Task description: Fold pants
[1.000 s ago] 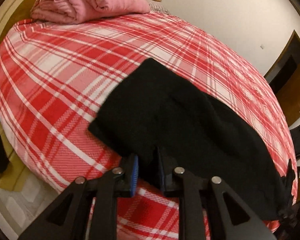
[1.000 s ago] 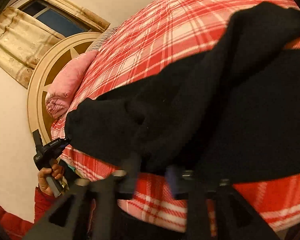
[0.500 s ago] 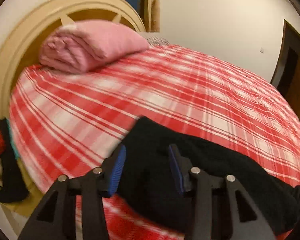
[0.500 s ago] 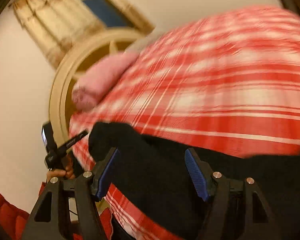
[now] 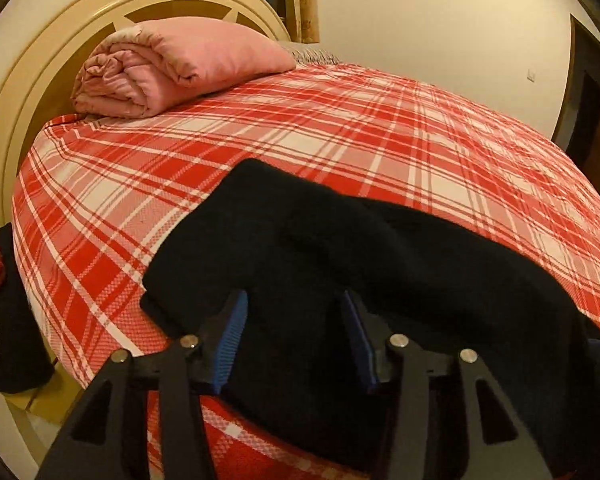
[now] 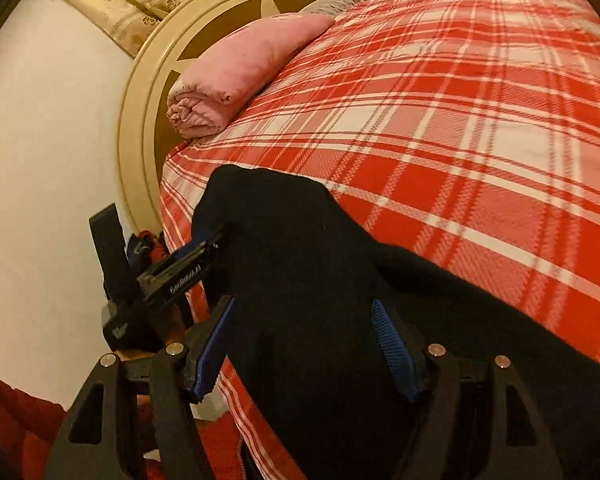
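The black pants (image 5: 340, 264) run off the lower right of the left wrist view, so their far end is hidden. In the right wrist view the hand (image 6: 140, 354) behind the left gripper (image 6: 204, 246) barely shows.

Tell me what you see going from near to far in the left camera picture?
Left tool → black pants → red plaid bed cover → rolled pink blanket → cream headboard.

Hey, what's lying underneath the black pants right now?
The black fabric pants lie on the red and white plaid bedsheet, which shows all around them. Whatever else may be beneath the pants is covered and cannot be seen.
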Demonstrator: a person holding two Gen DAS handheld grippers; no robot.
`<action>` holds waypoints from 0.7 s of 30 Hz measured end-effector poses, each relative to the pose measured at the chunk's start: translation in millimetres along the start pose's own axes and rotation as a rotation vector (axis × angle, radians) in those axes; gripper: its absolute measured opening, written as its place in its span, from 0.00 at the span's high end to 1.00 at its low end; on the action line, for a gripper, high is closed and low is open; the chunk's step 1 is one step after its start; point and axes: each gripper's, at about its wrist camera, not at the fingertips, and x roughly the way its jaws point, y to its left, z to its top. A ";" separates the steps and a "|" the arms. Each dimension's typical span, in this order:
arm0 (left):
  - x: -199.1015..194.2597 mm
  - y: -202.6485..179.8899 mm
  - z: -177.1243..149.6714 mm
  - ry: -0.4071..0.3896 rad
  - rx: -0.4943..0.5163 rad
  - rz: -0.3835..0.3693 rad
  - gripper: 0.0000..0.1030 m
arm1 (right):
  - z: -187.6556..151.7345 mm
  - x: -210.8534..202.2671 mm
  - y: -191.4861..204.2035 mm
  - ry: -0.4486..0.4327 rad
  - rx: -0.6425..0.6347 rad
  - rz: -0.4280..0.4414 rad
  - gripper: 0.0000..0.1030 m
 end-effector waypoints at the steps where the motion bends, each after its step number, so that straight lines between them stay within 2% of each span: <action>1: 0.0 -0.4 0.0 0.000 0.002 0.002 0.49 | 4.7 5.2 -1.2 -0.001 0.010 0.007 0.31; 4: 1.1 0.4 -0.1 0.001 -0.002 -0.003 0.49 | 16.2 18.0 -0.6 -0.002 0.043 0.062 0.24; 9: 1.0 0.7 0.2 0.005 -0.003 -0.005 0.49 | 21.2 31.6 8.7 0.041 0.053 0.155 0.24; 14: 1.8 1.5 1.5 0.016 -0.005 -0.015 0.48 | 4.3 15.9 14.6 0.060 0.002 0.131 0.24; 16: 1.7 1.3 1.5 0.016 0.001 -0.016 0.48 | 2.2 8.1 9.0 0.023 0.005 0.081 0.24; 21: 1.9 1.5 1.3 0.019 -0.006 -0.017 0.47 | 10.3 0.5 -3.8 -0.082 0.049 0.018 0.25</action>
